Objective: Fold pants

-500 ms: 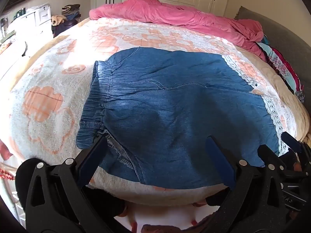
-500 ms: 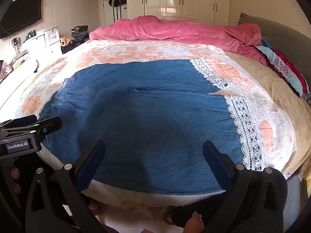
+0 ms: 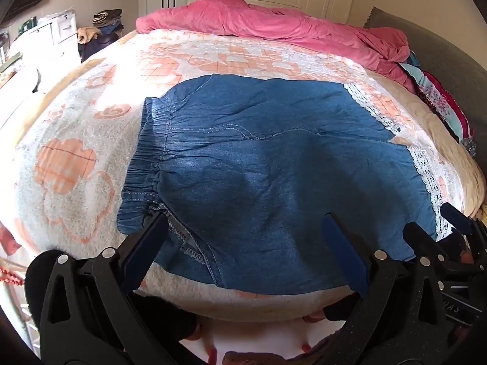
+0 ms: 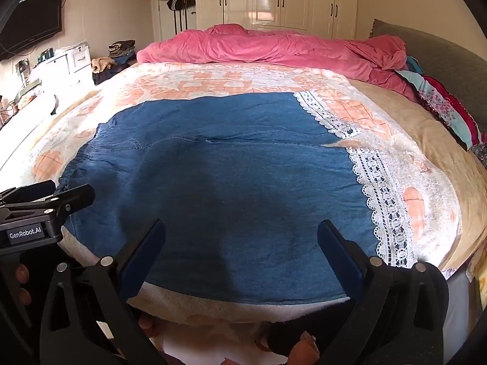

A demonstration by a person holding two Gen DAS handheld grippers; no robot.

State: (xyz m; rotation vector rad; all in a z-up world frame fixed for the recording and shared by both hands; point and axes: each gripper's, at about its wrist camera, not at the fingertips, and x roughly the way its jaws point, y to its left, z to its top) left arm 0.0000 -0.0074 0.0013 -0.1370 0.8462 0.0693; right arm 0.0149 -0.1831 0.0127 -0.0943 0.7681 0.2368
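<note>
Pants [image 3: 268,164]: blue denim, spread flat on the bed [image 4: 426,140], directly ahead of and beneath both tongs.

Left tongs [image 3: 245,234]: jaws spread wide, nothing between the pads. Tilted down over the near edge of the fabric. The left pad sits just beside the turned-up seam near the waistband [image 3: 146,164], which lies ahead-left of these tongs. No contact visible.

Right tongs [image 4: 242,243]: likewise released, jaws wide, hovering above the near edge of the leg section. Lace hem [image 4: 380,194] lies ahead-right. Cloth appears untouched, though the fisheye makes the gap to the fabric hard to judge.

Placement note: garment lies lengthwise across the bed, waistband at the left tongs' side, hems at the right. That gives each tongs one end of the near long edge. Judgement: set-up for a lengthwise fold, near leg carried over far leg. No fold made yet.

Further out: patterned blanket [image 3: 76,164] under the pants, pink duvet [image 4: 274,48] bunched at the far side, well apart from the work area, wardrobe [image 4: 289,0] beyond.
</note>
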